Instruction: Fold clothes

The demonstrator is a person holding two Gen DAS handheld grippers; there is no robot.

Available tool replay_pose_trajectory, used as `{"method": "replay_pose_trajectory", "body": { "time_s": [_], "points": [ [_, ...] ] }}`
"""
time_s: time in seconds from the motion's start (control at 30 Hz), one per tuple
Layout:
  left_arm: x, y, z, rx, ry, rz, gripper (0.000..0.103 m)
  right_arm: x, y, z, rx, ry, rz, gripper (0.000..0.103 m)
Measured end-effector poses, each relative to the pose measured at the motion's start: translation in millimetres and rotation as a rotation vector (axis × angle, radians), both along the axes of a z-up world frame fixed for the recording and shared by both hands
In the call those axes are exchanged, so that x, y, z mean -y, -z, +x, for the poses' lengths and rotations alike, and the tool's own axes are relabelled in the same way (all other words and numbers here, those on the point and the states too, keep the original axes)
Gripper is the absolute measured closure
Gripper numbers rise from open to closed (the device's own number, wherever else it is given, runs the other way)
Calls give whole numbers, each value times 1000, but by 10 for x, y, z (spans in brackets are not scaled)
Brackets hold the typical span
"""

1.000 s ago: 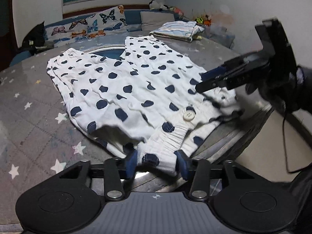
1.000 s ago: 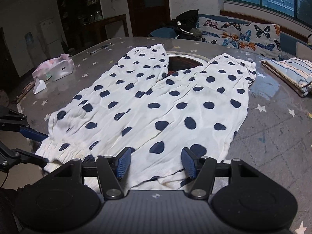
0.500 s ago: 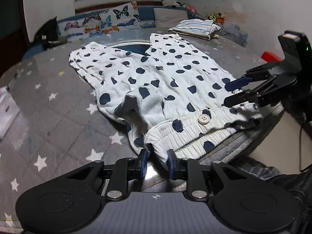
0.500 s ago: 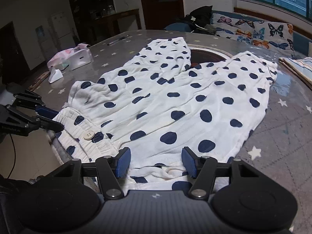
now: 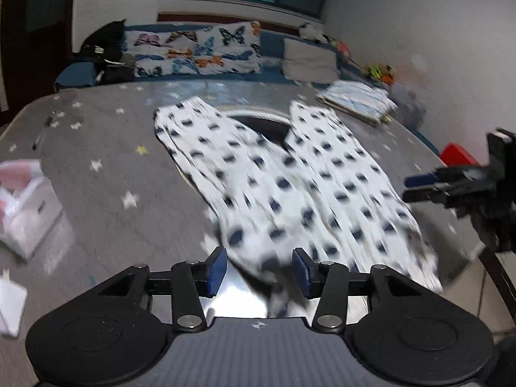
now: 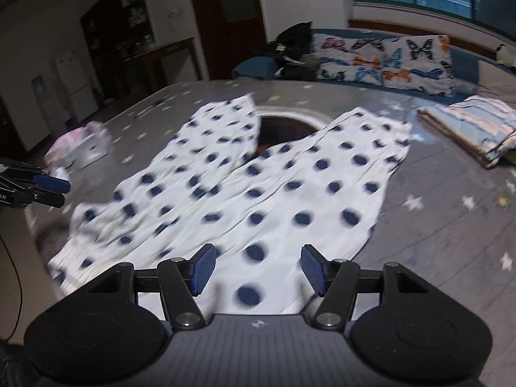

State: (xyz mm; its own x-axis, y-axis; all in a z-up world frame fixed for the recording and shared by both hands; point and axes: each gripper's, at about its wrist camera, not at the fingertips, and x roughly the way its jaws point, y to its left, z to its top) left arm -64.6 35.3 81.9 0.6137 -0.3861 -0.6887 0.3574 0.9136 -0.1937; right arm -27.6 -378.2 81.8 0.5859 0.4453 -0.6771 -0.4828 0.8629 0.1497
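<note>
White trousers with dark blue dots (image 5: 290, 190) lie spread on the grey star-patterned table (image 5: 106, 167), legs pointing away; they also show in the right wrist view (image 6: 264, 193). My left gripper (image 5: 259, 269) is open at the near waistband end, with cloth lying loose between its blue pads. My right gripper (image 6: 256, 269) is open and empty above the cloth's near edge. Each gripper shows from the side in the other's view, the right one (image 5: 425, 187) and the left one (image 6: 48, 187).
A folded striped cloth (image 5: 358, 101) lies at the far right of the table. A pink-and-white bag (image 5: 22, 203) sits at the left. A sofa with butterfly cushions (image 5: 196, 51) stands behind. A round dark opening (image 6: 283, 127) shows between the trouser legs.
My left gripper was shut on the waistband and has opened, letting the cloth drop. Both grippers have lifted and drawn back; the view is motion-blurred.
</note>
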Motion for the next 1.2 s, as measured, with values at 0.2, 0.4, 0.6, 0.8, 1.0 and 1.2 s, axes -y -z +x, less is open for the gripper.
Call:
{"method": "replay_pose_trajectory", "body": {
  "time_s": [0.2, 0.4, 0.6, 0.8, 1.0, 1.2],
  "points": [
    [11, 54, 763, 20, -59, 1, 58, 98, -31, 613, 28, 77, -38, 43],
    [53, 199, 1493, 12, -90, 25, 71, 158, 18, 1362, 32, 149, -68, 43],
    [95, 343, 2223, 3, -121, 50, 71, 241, 174, 1947, 8, 203, -70, 43],
    [93, 483, 2783, -12, -139, 53, 70, 279, 347, 2338, -13, 213, -88, 43],
    [68, 611, 3037, -12, -145, 100, 70, 276, 457, 2554, -25, 211, -93, 43],
    [99, 645, 3284, 30, -129, 183, 69, 242, 500, 2714, -15, 218, -110, 42]
  ]
}}
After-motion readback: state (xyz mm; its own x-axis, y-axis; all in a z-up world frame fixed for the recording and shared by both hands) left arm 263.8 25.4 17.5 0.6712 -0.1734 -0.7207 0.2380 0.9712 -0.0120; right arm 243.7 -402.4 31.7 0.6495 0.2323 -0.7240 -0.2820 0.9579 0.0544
